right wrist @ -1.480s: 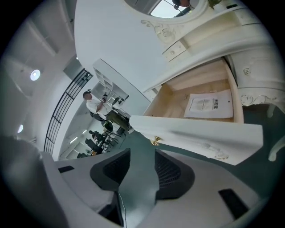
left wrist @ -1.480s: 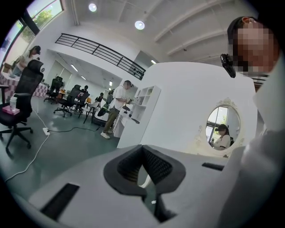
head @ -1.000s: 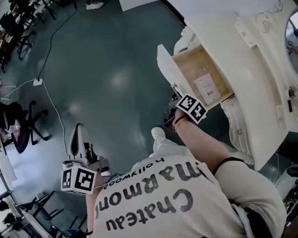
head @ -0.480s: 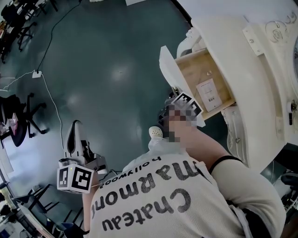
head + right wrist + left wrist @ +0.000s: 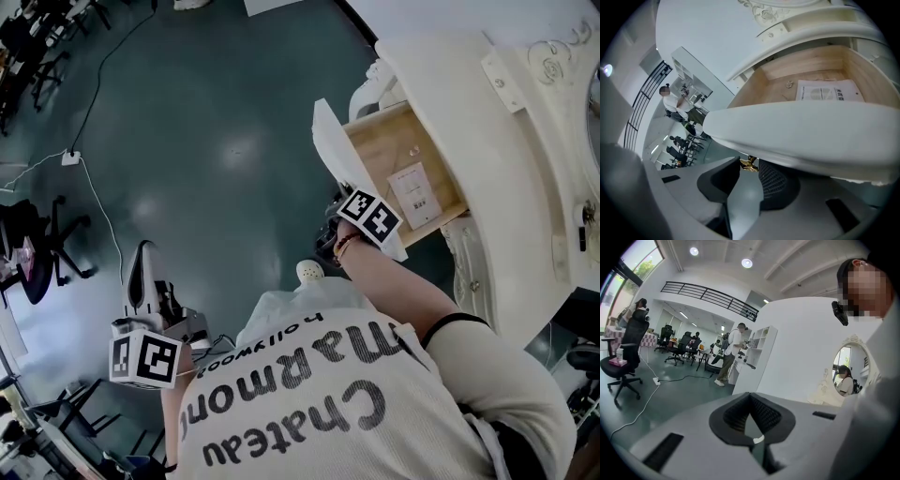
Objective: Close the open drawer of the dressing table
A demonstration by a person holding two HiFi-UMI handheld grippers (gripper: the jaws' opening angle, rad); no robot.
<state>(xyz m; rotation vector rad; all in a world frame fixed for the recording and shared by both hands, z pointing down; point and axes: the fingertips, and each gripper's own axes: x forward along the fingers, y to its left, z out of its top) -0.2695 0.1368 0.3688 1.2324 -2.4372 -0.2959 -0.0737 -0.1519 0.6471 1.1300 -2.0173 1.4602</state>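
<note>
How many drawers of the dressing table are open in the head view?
1. The open drawer, wood-lined with a paper sheet lying in it, juts out of the dressing table toward the person. Other drawers may be hidden under the tabletop.

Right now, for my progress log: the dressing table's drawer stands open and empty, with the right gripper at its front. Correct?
Not empty: the right gripper view shows a printed sheet lying on the wooden bottom of the open drawer. The rest holds: the right gripper is at the drawer's front, its jaws, which have just been closing, either side of the gold handle.
</note>
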